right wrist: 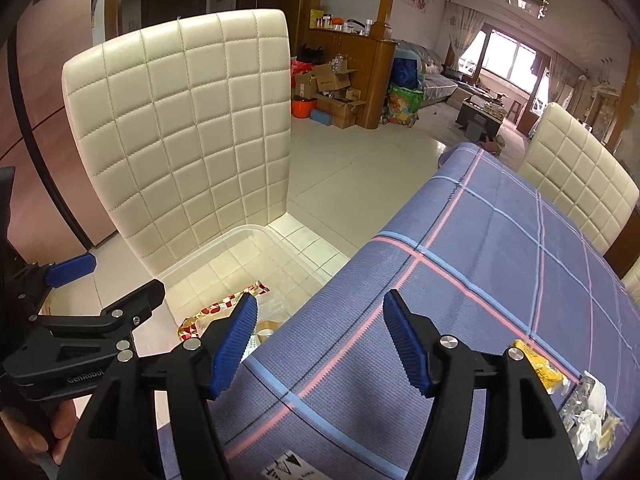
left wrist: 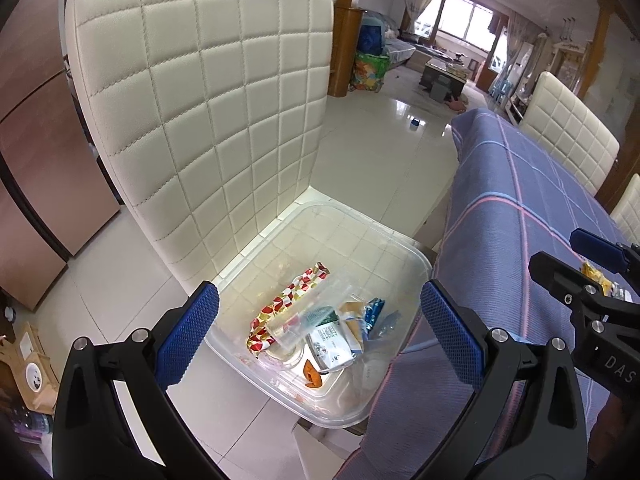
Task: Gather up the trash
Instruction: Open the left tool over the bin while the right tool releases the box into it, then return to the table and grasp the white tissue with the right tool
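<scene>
Between drops: right gripper [right wrist: 320,344] spread and empty above the table edge, left gripper [left wrist: 320,336] spread and empty over the clear bin [left wrist: 416,258] on the cream chair [left wrist: 200,100]. Wrappers [left wrist: 320,328] already lying in the bin. Still to fetch: yellow packet [right wrist: 540,368] and crumpled scraps [right wrist: 588,412] on the blue checked tablecloth [right wrist: 500,260], just right of the right gripper. Next, probably: swing right, close on the packet, carry back over the bin

Daylight came through a far window [right wrist: 508,60] onto a glossy pale tiled floor [right wrist: 360,168]; cream quilted chairs [left wrist: 200,112] flanked the blue-checked bench [right wrist: 500,260].
</scene>
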`<action>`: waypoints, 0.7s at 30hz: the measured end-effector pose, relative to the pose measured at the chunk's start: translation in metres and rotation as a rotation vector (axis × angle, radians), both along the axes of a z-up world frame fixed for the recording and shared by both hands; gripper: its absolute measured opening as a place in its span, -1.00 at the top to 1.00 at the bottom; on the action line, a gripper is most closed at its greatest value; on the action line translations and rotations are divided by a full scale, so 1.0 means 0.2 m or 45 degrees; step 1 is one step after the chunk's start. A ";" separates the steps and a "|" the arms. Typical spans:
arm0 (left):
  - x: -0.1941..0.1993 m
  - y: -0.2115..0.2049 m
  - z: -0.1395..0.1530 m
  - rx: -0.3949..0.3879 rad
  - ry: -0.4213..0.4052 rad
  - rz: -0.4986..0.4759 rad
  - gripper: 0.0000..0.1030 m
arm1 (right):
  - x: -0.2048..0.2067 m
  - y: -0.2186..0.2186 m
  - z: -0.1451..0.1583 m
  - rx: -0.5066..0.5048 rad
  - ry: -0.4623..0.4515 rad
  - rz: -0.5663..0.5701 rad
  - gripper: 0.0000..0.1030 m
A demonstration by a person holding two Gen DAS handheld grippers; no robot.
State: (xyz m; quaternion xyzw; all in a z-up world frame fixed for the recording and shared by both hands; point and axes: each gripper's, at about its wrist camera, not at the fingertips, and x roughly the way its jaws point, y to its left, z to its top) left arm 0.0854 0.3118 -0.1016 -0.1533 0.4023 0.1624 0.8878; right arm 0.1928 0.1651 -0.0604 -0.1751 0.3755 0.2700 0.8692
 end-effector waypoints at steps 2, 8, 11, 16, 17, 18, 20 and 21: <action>-0.01 -0.03 0.02 -0.002 -0.010 -0.015 -0.93 | -0.02 -0.04 0.03 0.012 -0.011 -0.012 -0.24; -0.01 -0.21 0.12 0.047 -0.048 -0.089 -0.93 | -0.05 -0.22 0.09 0.064 -0.016 -0.076 -0.24; -0.01 -0.32 0.18 0.069 -0.069 -0.140 -0.93 | -0.06 -0.36 0.11 0.090 -0.006 -0.128 -0.24; 0.01 -0.56 0.24 0.094 -0.084 -0.252 -0.93 | -0.09 -0.62 0.12 0.119 -0.014 -0.236 -0.24; 0.02 -0.61 0.25 0.097 -0.085 -0.277 -0.93 | -0.09 -0.69 0.12 0.123 -0.016 -0.264 -0.24; 0.03 -0.66 0.26 0.098 -0.085 -0.304 -0.93 | -0.09 -0.73 0.12 0.125 -0.016 -0.282 -0.24; 0.06 -0.78 0.27 0.094 -0.080 -0.367 -0.93 | -0.09 -0.86 0.11 0.133 -0.008 -0.340 -0.24; 0.07 -0.82 0.27 0.093 -0.079 -0.387 -0.93 | -0.09 -0.92 0.10 0.137 -0.005 -0.367 -0.24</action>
